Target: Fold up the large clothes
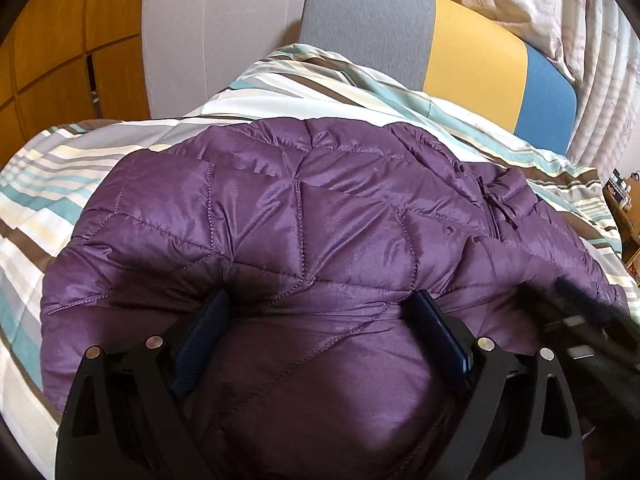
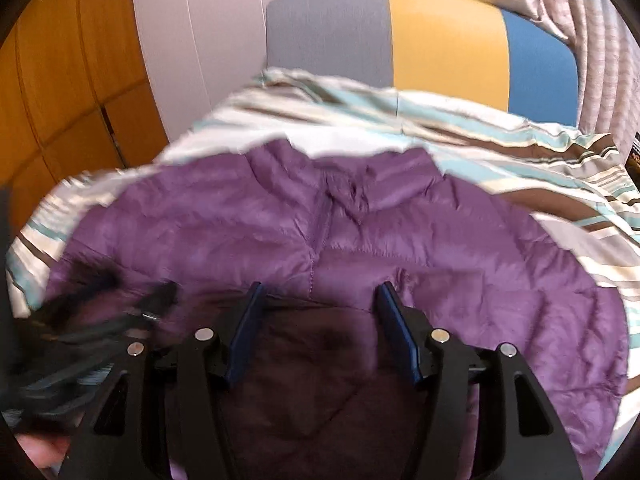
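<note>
Hovering low over purple jacket (image 1: pixel 304 216), left claw (image 1: pixel 320 300) and right claw (image 2: pixel 318 292), both spread.

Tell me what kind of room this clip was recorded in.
Most likely a bedroom. A purple quilted jacket lies on a striped duvet spread over a bed, with a grey, yellow and blue headboard behind it. Wooden wardrobe doors stand to the left and a curtain hangs at right.

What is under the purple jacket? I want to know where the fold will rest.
The jacket lies on a striped bedspread, which shows around its far and side edges. Whatever sits beneath the jacket's middle is covered. Both grippers, left and right, are open above it.
</note>
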Tool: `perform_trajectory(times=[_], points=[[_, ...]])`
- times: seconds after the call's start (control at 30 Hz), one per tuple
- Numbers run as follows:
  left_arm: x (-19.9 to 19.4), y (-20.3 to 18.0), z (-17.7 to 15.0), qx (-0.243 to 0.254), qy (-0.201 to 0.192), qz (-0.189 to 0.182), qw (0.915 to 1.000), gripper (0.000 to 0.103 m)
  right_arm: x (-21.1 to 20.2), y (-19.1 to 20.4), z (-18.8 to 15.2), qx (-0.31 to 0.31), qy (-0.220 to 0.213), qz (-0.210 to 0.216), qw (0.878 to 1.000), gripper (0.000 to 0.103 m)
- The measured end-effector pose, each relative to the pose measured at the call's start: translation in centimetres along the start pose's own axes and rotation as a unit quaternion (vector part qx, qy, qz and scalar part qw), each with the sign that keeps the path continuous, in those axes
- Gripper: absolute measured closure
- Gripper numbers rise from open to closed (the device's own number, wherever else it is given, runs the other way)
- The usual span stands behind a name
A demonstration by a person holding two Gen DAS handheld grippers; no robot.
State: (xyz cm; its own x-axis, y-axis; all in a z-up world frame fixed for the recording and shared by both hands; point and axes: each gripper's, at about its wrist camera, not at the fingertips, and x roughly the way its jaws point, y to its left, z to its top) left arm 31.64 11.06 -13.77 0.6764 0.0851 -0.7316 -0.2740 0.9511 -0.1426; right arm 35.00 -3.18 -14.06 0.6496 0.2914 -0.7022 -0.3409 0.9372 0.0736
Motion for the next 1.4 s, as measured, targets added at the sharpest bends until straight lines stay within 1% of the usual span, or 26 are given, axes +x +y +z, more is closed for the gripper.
perform_trajectory(times=[0.1, 0.27, 0.33, 0.37, 0.4, 0.43, 0.5, 0.53, 0.57, 0.6, 0.7, 0.77, 0.8, 0.87, 0.9, 0.93, 1.0, 1.03, 1.1, 1.13, 1.17, 1.2, 1.27, 1.3, 1.4], points=[[0.2, -0.2, -0.1, 0.002, 0.000, 0.003, 1.0000, 0.011, 1.0, -0.4, -0.3, 0.007, 0.002, -0.001, 1.000, 0.044], [0.1, -0.4, -0.1, 0.005, 0.000, 0.007, 1.0000, 0.011, 0.9, -0.4, -0.5, 0.004, -0.003, -0.004, 1.000, 0.043], [-0.1, -0.7, -0.1, 0.013, 0.002, 0.013, 0.9998, 0.008, 0.6, -0.5, -0.6, 0.007, -0.004, 0.002, 1.000, 0.041], [-0.3, -0.7, 0.1, 0.014, 0.008, 0.014, 0.9998, 0.008, 0.3, -0.8, -0.5, 0.011, -0.004, 0.009, 1.000, 0.038], [-1.0, -0.7, 0.3, 0.018, 0.015, 0.017, 0.9996, 0.008, -0.6, -1.3, -0.5, 0.018, -0.009, 0.030, 0.999, 0.034], [-1.6, -0.7, 0.5, 0.021, 0.013, 0.019, 0.9995, 0.008, -1.4, -1.7, -0.4, 0.026, -0.019, 0.040, 0.999, 0.034], [-3.3, -0.5, 1.5, 0.026, -0.017, 0.024, 0.9992, 0.008, -3.5, -3.4, 0.1, 0.053, -0.055, 0.045, 0.996, 0.034], [-3.8, -0.5, 2.0, 0.024, -0.029, 0.026, 0.9990, 0.008, -4.0, -4.3, 0.6, 0.063, -0.062, 0.045, 0.995, 0.034], [-4.1, -0.4, 2.7, 0.019, -0.041, 0.026, 0.9986, 0.008, -4.4, -5.2, 1.1, 0.074, -0.068, 0.039, 0.994, 0.034], [-4.1, -0.3, 3.9, 0.015, -0.049, 0.026, 0.9983, 0.008, -4.5, -6.5, 2.0, 0.086, -0.073, 0.022, 0.993, 0.035], [-2.5, -1.0, 7.3, 0.017, -0.046, 0.042, 0.9979, 0.008, -3.7, -9.2, 4.3, 0.100, -0.067, -0.021, 0.993, 0.039], [-0.7, -1.6, 9.0, 0.024, -0.039, 0.056, 0.9974, 0.008, -2.9, -10.3, 5.7, 0.102, -0.062, -0.039, 0.992, 0.039], [0.4, -1.9, 9.8, 0.027, -0.033, 0.064, 0.9971, 0.008, -2.3, -10.8, 6.6, 0.102, -0.058, -0.044, 0.992, 0.040], [2.4, -2.3, 10.8, 0.026, -0.019, 0.075, 0.9967, 0.013, -1.2, -11.2, 7.3, 0.097, -0.053, -0.045, 0.993, 0.041], [3.7, -2.5, 11.2, 0.025, -0.008, 0.078, 0.9966, 0.013, -0.2, -10.9, 8.0, 0.085, -0.044, -0.046, 0.994, 0.041], [4.8, -2.6, 11.5, 0.021, 0.005, 0.080, 0.9966, 0.013, 0.4, -10.7, 8.3, 0.074, -0.036, -0.045, 0.996, 0.044], [7.2, -2.7, 11.6, 0.017, 0.029, 0.088, 0.9955, 0.013, 2.2, -10.1, 8.7, 0.060, -0.018, -0.035, 0.997, 0.049], [8.0, -2.5, 11.5, 0.018, 0.037, 0.092, 0.9950, 0.013, 3.5, -9.9, 8.9, 0.055, -0.001, -0.036, 0.998, 0.049], [9.3, -1.9, 10.9, 0.012, 0.042, 0.100, 0.9940, 0.013, 6.1, -9.9, 8.7, 0.043, 0.036, -0.063, 0.996, 0.050], [9.7, -1.5, 10.6, 0.009, 0.044, 0.104, 0.9935, 0.013, 7.2, -10.2, 8.2, 0.038, 0.046, -0.074, 0.995, 0.050], [9.9, -1.2, 10.3, 0.001, 0.042, 0.105, 0.9936, 0.013, 7.6, -10.3, 7.7, 0.044, 0.044, -0.078, 0.995, 0.050], [9.8, -1.0, 9.9, -0.005, 0.035, 0.109, 0.9934, 0.013, 7.6, -10.8, 7.2, 0.064, 0.032, -0.077, 0.994, 0.050], [9.8, -1.1, 9.6, -0.004, 0.031, 0.124, 0.9918, 0.013, 7.4, -10.7, 6.7, 0.069, 0.020, -0.089, 0.993, 0.050], [9.9, -1.2, 9.6, 0.000, 0.033, 0.130, 0.9909, 0.012, 7.6, -10.4, 6.6, 0.062, 0.017, -0.097, 0.993, 0.049], [10.5, -1.7, 9.7, 0.015, 0.039, 0.156, 0.9868, 0.010, 8.7, -10.7, 6.8, 0.066, 0.027, -0.091, 0.993, 0.045]])
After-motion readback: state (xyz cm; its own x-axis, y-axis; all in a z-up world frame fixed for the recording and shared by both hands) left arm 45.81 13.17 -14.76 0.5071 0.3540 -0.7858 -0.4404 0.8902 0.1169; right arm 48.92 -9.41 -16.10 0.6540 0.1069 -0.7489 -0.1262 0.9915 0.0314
